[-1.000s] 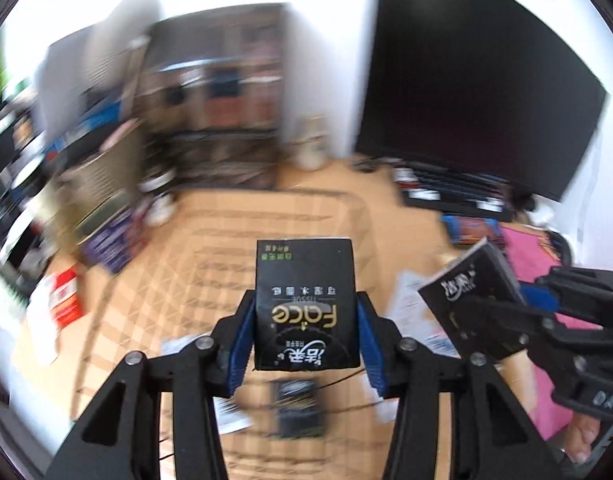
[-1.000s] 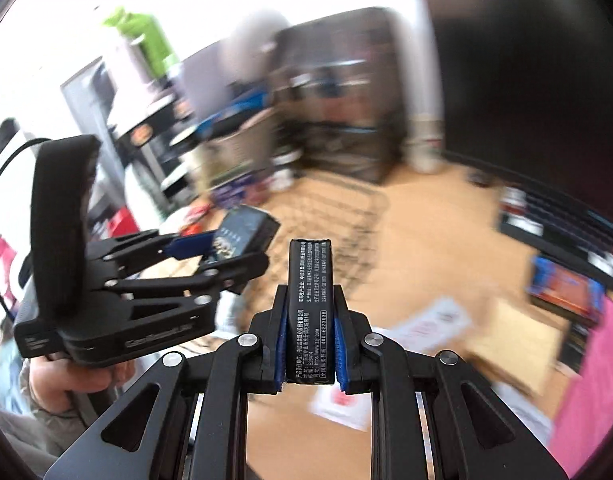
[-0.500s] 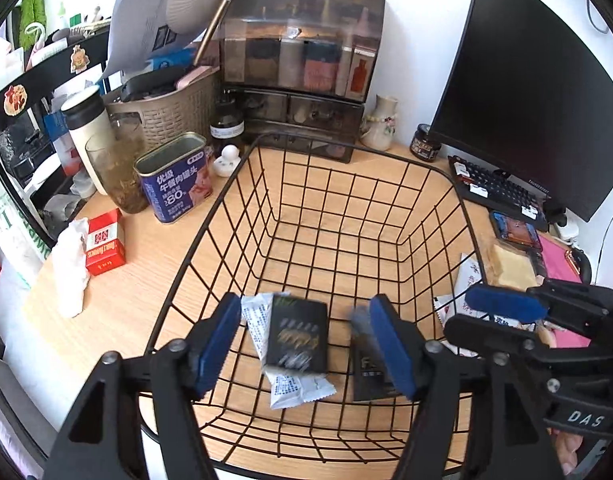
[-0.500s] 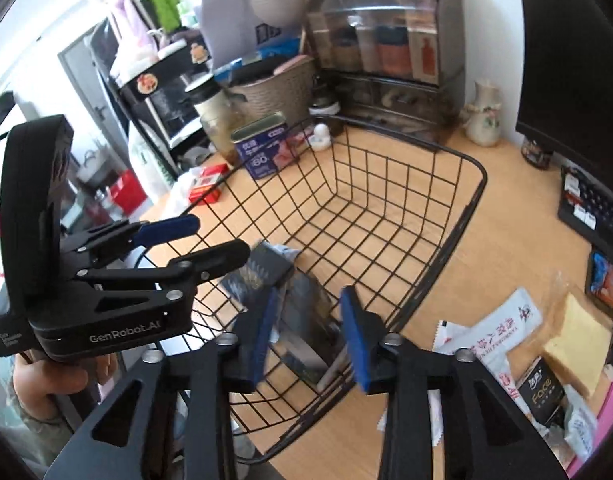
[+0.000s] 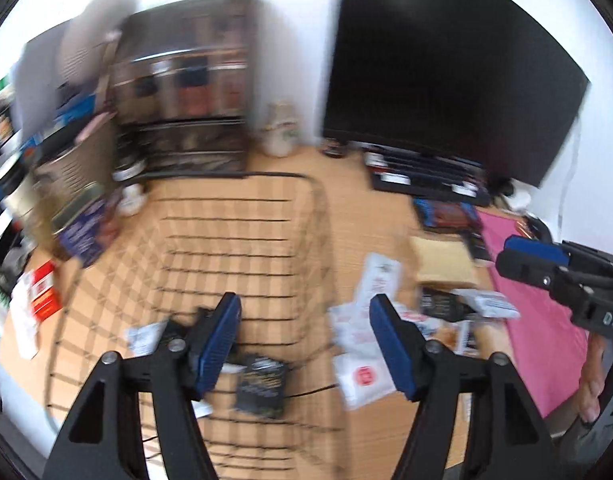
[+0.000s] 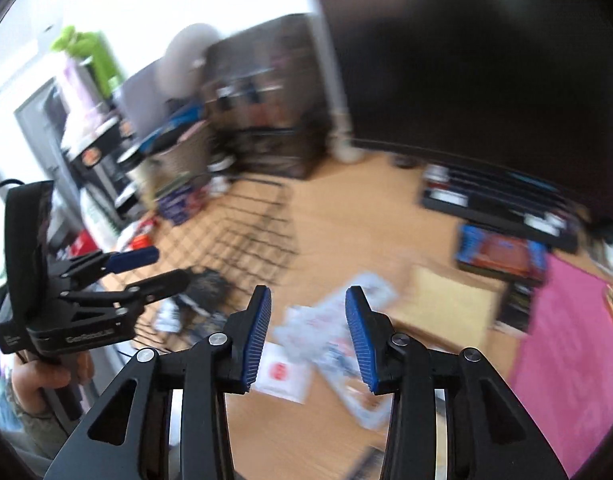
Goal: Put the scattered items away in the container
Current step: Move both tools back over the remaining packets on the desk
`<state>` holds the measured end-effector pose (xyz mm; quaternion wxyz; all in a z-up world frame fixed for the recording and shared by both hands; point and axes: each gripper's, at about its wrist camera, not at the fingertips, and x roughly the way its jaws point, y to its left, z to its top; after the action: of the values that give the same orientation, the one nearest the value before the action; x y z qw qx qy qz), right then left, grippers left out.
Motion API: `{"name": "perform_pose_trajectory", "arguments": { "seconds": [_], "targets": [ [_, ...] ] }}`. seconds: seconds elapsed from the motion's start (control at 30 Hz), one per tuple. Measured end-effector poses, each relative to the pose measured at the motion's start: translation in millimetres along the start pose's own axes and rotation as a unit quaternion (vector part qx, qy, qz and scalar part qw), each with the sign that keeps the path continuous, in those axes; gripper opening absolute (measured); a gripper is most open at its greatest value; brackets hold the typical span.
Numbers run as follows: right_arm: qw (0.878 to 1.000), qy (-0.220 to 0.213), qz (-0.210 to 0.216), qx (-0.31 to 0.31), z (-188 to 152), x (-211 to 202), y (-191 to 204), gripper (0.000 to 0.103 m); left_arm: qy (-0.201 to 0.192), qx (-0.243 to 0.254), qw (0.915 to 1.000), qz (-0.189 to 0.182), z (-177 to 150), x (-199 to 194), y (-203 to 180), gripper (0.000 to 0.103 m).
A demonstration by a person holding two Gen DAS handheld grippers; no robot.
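Observation:
The black wire basket [image 5: 242, 176] sits on the wooden desk, blurred by motion; it also shows in the right wrist view [image 6: 262, 216]. Inside it lie a black tissue pack [image 5: 262, 384] and a white packet [image 5: 144, 336]. My left gripper [image 5: 304, 340] is open and empty above the basket's near right side. My right gripper [image 6: 308, 332] is open and empty above scattered white packets [image 6: 338, 328] right of the basket. More loose items lie on the desk: white packets [image 5: 366, 376], a black pack [image 5: 442, 304] and a tan packet [image 5: 442, 260].
A dark monitor [image 5: 446, 68] and keyboard [image 5: 426, 178] stand at the back right. A drawer organiser [image 5: 186, 80], a blue tin [image 5: 86, 232] and a red box [image 5: 44, 296] crowd the left. A pink mat [image 5: 538, 320] covers the right.
A second ago each gripper held a black pack; both opened and dropped the packs into the basket. Both grippers have since swung right toward the scattered items.

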<state>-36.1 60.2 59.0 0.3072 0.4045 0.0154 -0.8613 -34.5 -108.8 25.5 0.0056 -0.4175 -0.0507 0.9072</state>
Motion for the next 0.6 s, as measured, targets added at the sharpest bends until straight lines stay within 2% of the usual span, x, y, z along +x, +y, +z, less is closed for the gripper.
{"name": "perform_pose_trajectory", "arguments": {
  "seconds": [0.2, 0.33, 0.47, 0.6],
  "targets": [
    [0.998, 0.006, -0.047, 0.041, -28.5, -24.6, -66.6, 0.04, 0.031, 0.07, 0.9964, -0.035, -1.6, 33.4, -79.4, 0.072],
    [0.995, 0.026, -0.073, 0.064, -52.9, -22.9, -100.9, 0.04, 0.072, 0.095, 0.9918, -0.047, -12.4, 63.3, -111.0, 0.072],
    [0.992, 0.05, -0.091, 0.077, -72.9, -11.0, -128.1, 0.04, 0.106, 0.11, 0.9877, -0.03, -35.7, 79.8, -116.4, 0.072],
    [0.99, 0.06, -0.102, 0.079, -78.8, 2.3, -145.2, 0.04, 0.14, 0.085, 0.9862, -0.024, -55.3, 95.1, -99.7, 0.072]
  ]
}}
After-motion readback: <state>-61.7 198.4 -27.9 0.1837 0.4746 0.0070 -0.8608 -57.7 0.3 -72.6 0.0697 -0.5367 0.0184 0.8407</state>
